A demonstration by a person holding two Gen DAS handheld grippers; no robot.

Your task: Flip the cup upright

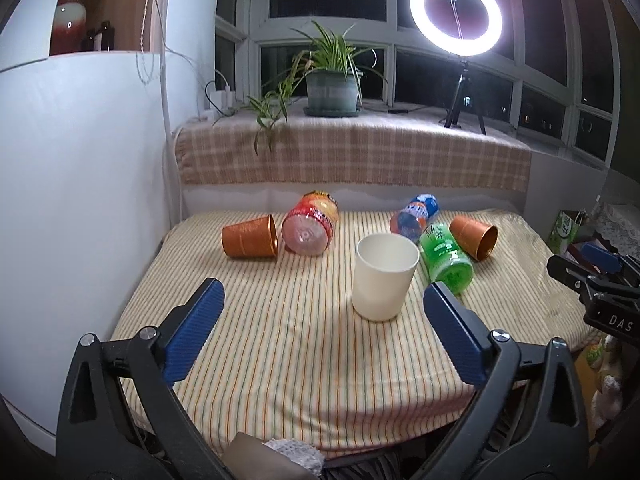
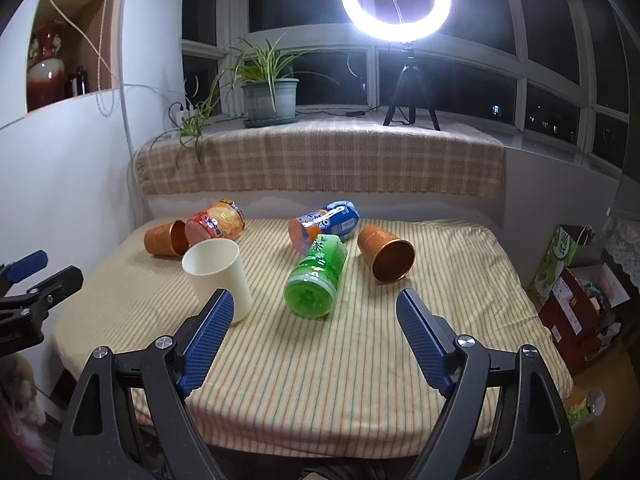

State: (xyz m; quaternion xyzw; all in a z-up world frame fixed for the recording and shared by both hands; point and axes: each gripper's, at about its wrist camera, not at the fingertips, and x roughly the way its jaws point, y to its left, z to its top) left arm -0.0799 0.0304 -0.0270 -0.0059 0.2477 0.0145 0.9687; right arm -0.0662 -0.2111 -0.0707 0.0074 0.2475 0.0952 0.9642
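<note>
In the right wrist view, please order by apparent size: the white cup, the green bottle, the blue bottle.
1. White cup and green bottle: alike, not ranked.
2. Blue bottle: smallest, though it lies farther away.

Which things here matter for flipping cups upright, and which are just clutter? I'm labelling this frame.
Part of the job:
left orange cup, on its side
right orange cup, on its side
white cup, already upright
left gripper and right gripper, both open and empty

Just lying about:
green bottle
red bottle
blue bottle
</note>
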